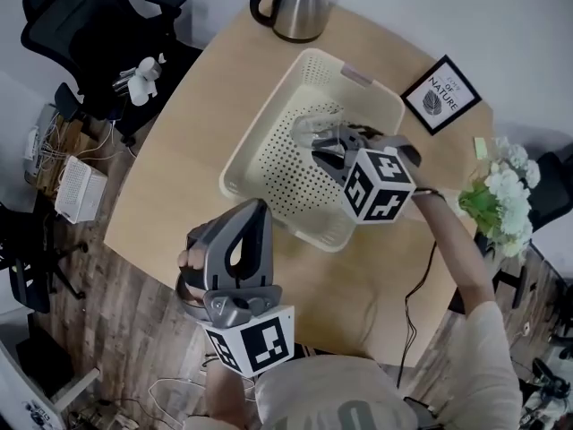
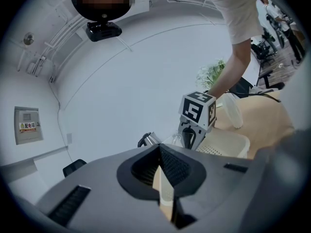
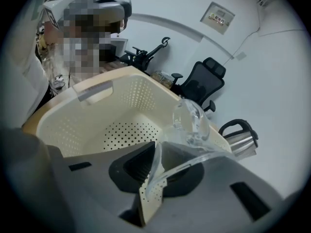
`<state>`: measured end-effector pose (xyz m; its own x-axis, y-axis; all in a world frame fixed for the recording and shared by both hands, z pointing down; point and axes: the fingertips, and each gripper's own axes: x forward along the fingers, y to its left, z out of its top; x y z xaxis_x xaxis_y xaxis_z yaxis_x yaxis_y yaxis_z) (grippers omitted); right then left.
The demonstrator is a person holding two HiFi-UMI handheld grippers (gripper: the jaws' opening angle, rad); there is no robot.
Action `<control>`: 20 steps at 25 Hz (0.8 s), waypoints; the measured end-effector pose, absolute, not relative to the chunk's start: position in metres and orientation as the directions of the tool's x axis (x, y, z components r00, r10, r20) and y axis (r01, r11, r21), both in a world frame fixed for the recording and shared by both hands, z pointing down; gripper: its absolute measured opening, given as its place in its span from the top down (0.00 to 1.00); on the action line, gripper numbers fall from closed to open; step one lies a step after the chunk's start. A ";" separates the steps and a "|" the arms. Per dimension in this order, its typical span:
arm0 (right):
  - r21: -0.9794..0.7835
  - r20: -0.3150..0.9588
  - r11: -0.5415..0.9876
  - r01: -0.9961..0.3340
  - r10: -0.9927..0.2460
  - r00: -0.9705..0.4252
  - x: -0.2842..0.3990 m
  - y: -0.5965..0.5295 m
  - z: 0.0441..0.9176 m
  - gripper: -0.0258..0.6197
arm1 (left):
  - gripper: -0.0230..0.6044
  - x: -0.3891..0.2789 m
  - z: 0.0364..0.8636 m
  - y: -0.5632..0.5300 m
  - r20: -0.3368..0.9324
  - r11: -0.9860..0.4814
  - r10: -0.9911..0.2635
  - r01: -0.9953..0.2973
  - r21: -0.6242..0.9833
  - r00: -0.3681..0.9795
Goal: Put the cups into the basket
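Two grippers show in the head view. The right gripper (image 1: 336, 147) hangs over the cream perforated basket (image 1: 269, 115) in the middle of the frame, with a clear cup (image 1: 315, 133) at its tips, above the basket's holed floor. The cup's long axis runs from the tongs toward the upper left of the frame. The left gripper (image 1: 258, 211) sits low and centre, near the front edge of the wooden table (image 1: 179, 168), tips pointing toward the top of the frame. A steel kettle (image 1: 300, 3) stands at the top, beyond the basket.

In the left gripper view I see the tongs pressed together with nothing between them. Past them, right of centre, I see the right gripper's marker cube above the basket's rim.

In the right gripper view the tongs pinch the cup by its thin clear wall at the rim. The cup is tilted, mouth toward the camera and rounded far end pointing to the upper right of the frame. It is held over the basket's interior, clear of the floor. The kettle shows at right.
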<state>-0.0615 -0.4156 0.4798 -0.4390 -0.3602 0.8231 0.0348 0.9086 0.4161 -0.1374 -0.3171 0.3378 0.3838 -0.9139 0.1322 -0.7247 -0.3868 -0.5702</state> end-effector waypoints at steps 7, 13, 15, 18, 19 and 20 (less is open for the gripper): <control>0.299 0.940 0.926 0.229 -0.245 -0.237 -0.050 -0.418 0.535 0.91 | 0.95 -0.146 0.370 -0.329 0.171 -0.406 -0.911 -0.744 -0.530 0.375; 0.164 0.986 0.910 0.381 -0.167 -0.025 -0.035 -0.413 0.564 0.91 | 0.95 -0.148 0.380 -0.334 0.182 -0.420 -0.905 -0.746 -0.516 0.384; 0.149 0.985 0.893 0.424 -0.171 0.013 -0.033 -0.412 0.571 0.91 | 0.95 -0.147 0.381 -0.335 0.182 -0.423 -0.905 -0.754 -0.503 0.386; 0.129 0.983 0.873 0.471 -0.176 0.058 -0.031 -0.412 0.577 0.91 | 0.95 -0.145 0.384 -0.334 0.183 -0.431 -0.901 -0.765 -0.480 0.392; 0.122 0.981 0.865 0.486 -0.178 0.072 -0.031 -0.411 0.580 0.91 | 0.95 -0.144 0.385 -0.334 0.185 -0.434 -0.900 -0.767 -0.473 0.395; 0.114 0.980 0.859 0.499 -0.179 0.084 -0.031 -0.410 0.583 0.91 | 0.95 -0.143 0.386 -0.333 0.187 -0.436 -0.899 -0.768 -0.468 0.396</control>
